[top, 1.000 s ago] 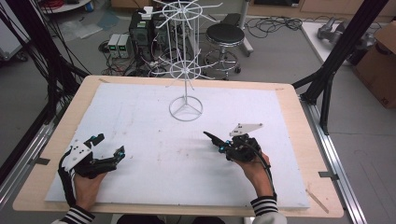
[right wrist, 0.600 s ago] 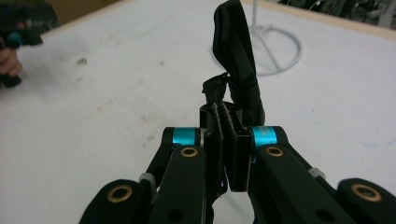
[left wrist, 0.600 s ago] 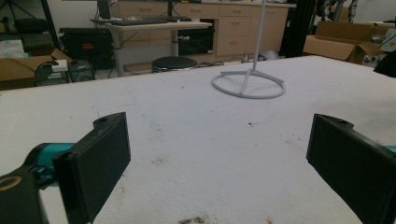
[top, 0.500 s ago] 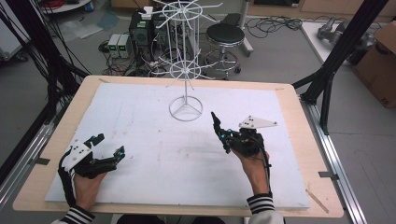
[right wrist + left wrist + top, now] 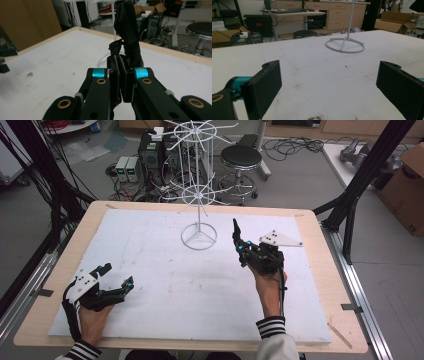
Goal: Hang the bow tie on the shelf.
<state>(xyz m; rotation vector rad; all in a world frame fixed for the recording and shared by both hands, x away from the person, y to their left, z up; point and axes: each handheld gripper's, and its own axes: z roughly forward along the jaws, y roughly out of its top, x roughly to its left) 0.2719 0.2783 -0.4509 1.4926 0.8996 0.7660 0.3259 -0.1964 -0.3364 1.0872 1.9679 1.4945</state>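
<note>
At the left of the high view we see the left gripper (image 5: pixel 116 278) resting low on the white tabletop (image 5: pixel 165 285) near its front left corner, held in the person's left hand (image 5: pixel 92 317) with a striped cuff at the wrist. Its 2 jaws stand wide apart with nothing between them; the left gripper view looks across bare, slightly stained tabletop between the 2 black pads.

Toward the middle, near the far edge, stands the white wire rack (image 5: pixel 199 200), upright on a ring-shaped base (image 5: pixel 199 238) with spoked wheels of thin arms higher up its pole. The same ring base (image 5: pixel 344 45) appears ahead in the left gripper view, well apart from that gripper.

To the right of the base we see the right gripper (image 5: pixel 236 231), held up in the person's right hand (image 5: pixel 267 287) and pointing toward the far side of the tabletop. Its jaws are pressed together on a black strap-like piece (image 5: pixel 128 32), which in the right gripper view rises from between the pads and stands above them. We cannot tell what the piece is. It sits just right of the rack's base in the high view, not touching it.
</note>
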